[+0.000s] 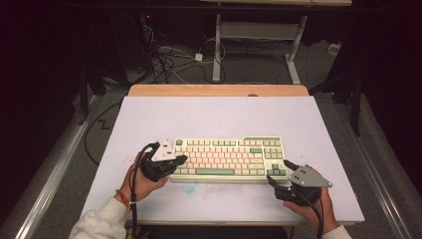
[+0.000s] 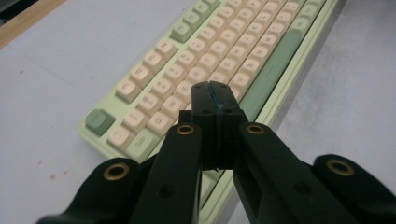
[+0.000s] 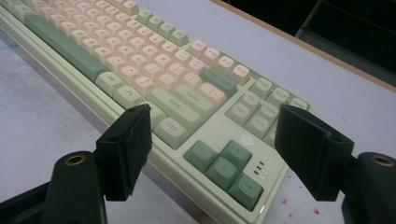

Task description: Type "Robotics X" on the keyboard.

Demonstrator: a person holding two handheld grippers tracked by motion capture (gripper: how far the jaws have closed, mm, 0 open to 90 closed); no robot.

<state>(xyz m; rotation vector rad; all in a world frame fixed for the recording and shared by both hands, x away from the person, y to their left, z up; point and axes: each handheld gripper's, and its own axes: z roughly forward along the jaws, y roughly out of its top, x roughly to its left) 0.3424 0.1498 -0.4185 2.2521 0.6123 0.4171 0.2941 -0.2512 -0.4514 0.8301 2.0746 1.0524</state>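
**Keyboard flanked by both grippers on desk**

High view: we note the keyboard (image 1: 226, 159) lying flat on the white desk (image 1: 219, 117), left gripper (image 1: 182, 159) at its left end, right gripper (image 1: 277, 170) at its right corner.

Left gripper view: fingers (image 2: 205, 100) pressed together, nothing between them, above the keys.

Right gripper view: fingers (image 3: 133, 140) spread wide, straddling the arrow keys (image 3: 224, 165), no contact.

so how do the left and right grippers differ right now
The left gripper has its jaws shut together with nothing between them; the right gripper has its jaws wide apart. The left sits over the keyboard's left end, the right at its arrow-key corner. Both are black, hand-held, and point at the keyboard.
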